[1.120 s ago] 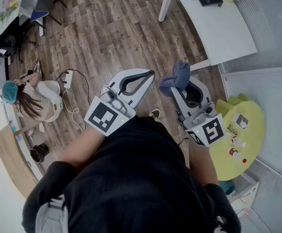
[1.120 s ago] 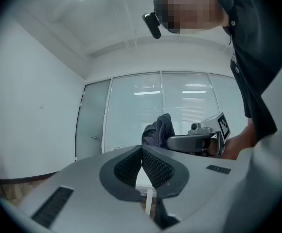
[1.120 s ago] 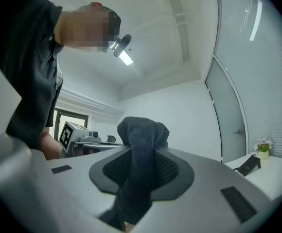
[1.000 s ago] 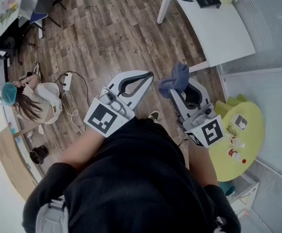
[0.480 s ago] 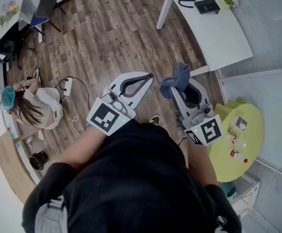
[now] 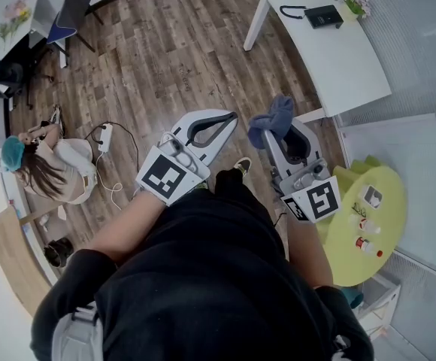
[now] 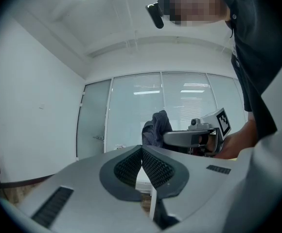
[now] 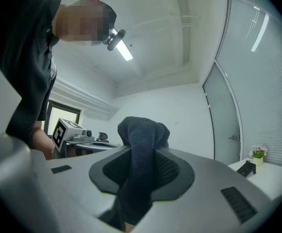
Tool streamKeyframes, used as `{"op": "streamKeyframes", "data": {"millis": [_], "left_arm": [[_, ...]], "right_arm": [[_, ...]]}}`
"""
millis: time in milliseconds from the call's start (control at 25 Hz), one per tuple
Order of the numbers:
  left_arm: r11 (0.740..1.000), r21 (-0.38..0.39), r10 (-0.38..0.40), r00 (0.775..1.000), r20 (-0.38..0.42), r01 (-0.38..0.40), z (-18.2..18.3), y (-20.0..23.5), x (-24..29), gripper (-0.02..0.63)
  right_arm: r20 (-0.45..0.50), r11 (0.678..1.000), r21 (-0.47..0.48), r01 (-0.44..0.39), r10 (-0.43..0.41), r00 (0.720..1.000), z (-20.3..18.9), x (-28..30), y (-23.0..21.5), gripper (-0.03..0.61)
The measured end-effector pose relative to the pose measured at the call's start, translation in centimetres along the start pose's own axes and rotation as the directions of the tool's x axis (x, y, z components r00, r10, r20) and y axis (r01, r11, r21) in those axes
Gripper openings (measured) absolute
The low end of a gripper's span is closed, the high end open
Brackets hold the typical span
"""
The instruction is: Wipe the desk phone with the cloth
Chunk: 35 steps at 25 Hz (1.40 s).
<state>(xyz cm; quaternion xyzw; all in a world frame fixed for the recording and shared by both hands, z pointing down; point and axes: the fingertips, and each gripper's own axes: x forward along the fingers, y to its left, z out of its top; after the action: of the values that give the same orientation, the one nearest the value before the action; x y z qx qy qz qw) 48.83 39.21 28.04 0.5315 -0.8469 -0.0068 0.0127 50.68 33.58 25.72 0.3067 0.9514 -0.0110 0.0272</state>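
Observation:
The black desk phone [image 6: 323, 15] lies with its coiled cord at the far end of a white desk [image 6: 346, 59], well ahead of both grippers. In the right gripper view the phone [image 8: 246, 168] shows small at the right edge. My right gripper [image 6: 276, 128] is shut on a blue-grey cloth [image 6: 272, 119], held in front of my body over the wood floor. The cloth [image 8: 140, 140] bunches up above the jaws of the right gripper [image 8: 141, 154]. My left gripper [image 6: 233, 116] is beside it, shut on nothing, its jaws meeting in the left gripper view [image 7: 141, 152].
A person [image 6: 45, 164] sits on the floor at the left next to a power strip [image 6: 104, 134] and cables. A yellow-green round table [image 6: 368, 224] with small bottles stands at the right. A chair [image 6: 71, 2] is at the back left. Glass walls run along the right.
Both grippers keep the same pose, the cloth still clamped. The scene has shifted slightly under them: the white desk and phone sit a little lower in view, and a shoe shows ahead of my body.

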Motion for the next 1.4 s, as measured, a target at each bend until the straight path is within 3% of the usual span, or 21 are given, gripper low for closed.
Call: {"op": "streamKeyframes", "data": {"millis": [840,1040,1240,1400], "left_arm": [[0.996,0.033,0.088,0.996,-0.018,-0.087,0.9,6.7,17.6,0.011],[0.994,0.021,0.105,0.994,-0.03,-0.104,0.9,7.1,19.2,0.011],[0.995,0.061,0.086,0.996,-0.031,-0.084,1.1,7.9,21.3,0.011],[0.996,0.036,0.076,0.997,-0.023,-0.075,0.9,10.1,22.3,0.011]], "right_arm": [[0.022,0.992,0.013,-0.129,0.129,0.991,-1.0,3.6,-17.8,0.118],[0.02,0.993,0.021,-0.119,0.119,0.993,-1.2,3.4,-20.0,0.118],[0.027,0.996,0.026,-0.087,0.087,0.996,-1.2,3.5,-22.5,0.118],[0.014,0.997,0.027,-0.067,0.067,0.998,-1.6,5.0,-23.7,0.118]]}}
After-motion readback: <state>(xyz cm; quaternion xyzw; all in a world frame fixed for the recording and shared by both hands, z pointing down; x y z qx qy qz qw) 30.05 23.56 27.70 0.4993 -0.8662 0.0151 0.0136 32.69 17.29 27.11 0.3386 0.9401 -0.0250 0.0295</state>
